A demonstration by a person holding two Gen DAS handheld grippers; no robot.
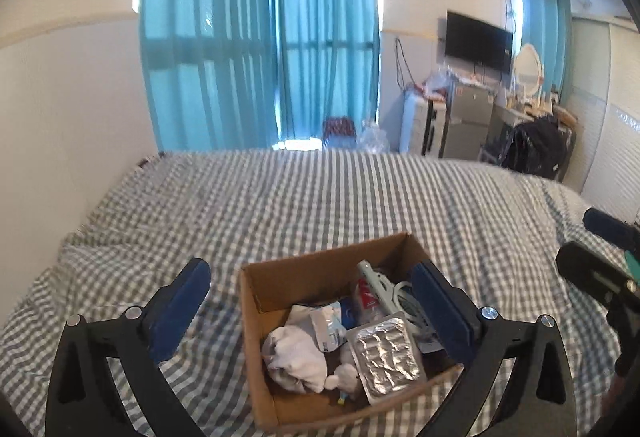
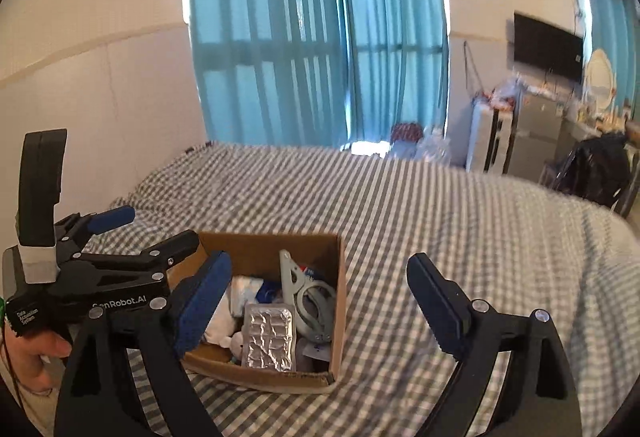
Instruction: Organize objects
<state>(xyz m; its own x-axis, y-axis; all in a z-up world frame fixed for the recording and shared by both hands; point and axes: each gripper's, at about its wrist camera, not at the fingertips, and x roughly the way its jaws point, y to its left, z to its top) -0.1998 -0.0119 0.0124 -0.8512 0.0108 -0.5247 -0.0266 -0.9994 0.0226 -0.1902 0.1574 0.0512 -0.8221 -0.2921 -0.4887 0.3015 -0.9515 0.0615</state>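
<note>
Both claws stood wide and empty above the gingham-checked bed [image 1: 360, 197]. The open cardboard box [image 1: 280, 277] sat just ahead of the left claw [image 1: 320, 301], crinkled foil blister pack [image 1: 386, 355] and soft white cloth [image 1: 294, 355] inside; from the right claw [image 2: 320, 297], its grey plastic clip [image 2: 304, 297] lay ahead.

Open brown cardboard box [image 1: 256, 301] on grey-checked bedsheet [image 1: 320, 205], between left gripper [image 1: 316, 301] fingers. Silver foil blister pack [image 1: 386, 355], white crumpled cloth [image 1: 294, 355] inside. Right gripper [image 2: 320, 297] spans box's right wall.
</note>
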